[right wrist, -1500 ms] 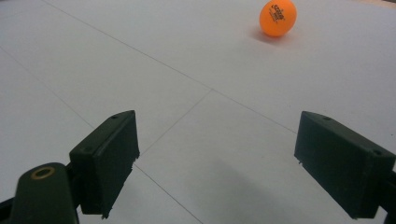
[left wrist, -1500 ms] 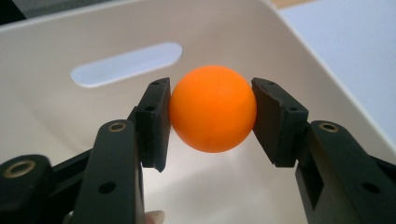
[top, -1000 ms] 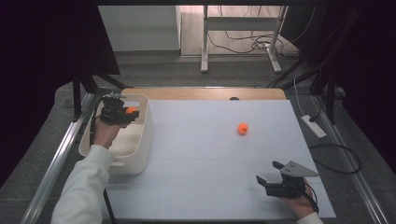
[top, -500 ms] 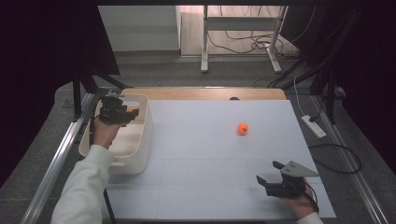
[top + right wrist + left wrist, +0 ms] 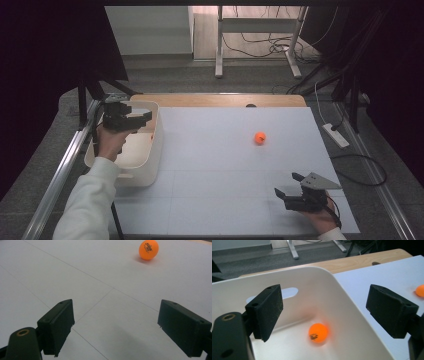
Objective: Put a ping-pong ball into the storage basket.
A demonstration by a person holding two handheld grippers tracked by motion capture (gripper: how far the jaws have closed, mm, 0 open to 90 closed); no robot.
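Note:
My left gripper [image 5: 144, 117] [image 5: 324, 307] hovers over the white bin [image 5: 150, 165] [image 5: 352, 315] at the table's left. Its jaws have just been opening and stand wide apart with nothing between them. An orange ball [image 5: 318, 332] lies on the bin's floor below them. A second orange ball [image 5: 259, 137] [image 5: 148, 249] [image 5: 420, 290] sits on the white mat right of centre. My right gripper [image 5: 286, 184] [image 5: 125, 327] rests low near the front right of the mat, open and holding nothing, pointing toward that ball from a distance.
The white mat [image 5: 220, 165] covers most of the table, and a wooden strip [image 5: 220, 100] shows along the far edge. A metal rail [image 5: 60, 175] runs along the left side. A power strip [image 5: 336, 135] lies on the floor at right.
The left gripper's jaws have opened and let go of the orange ball they held; the ball now lies in the bin. The right gripper has stayed put.

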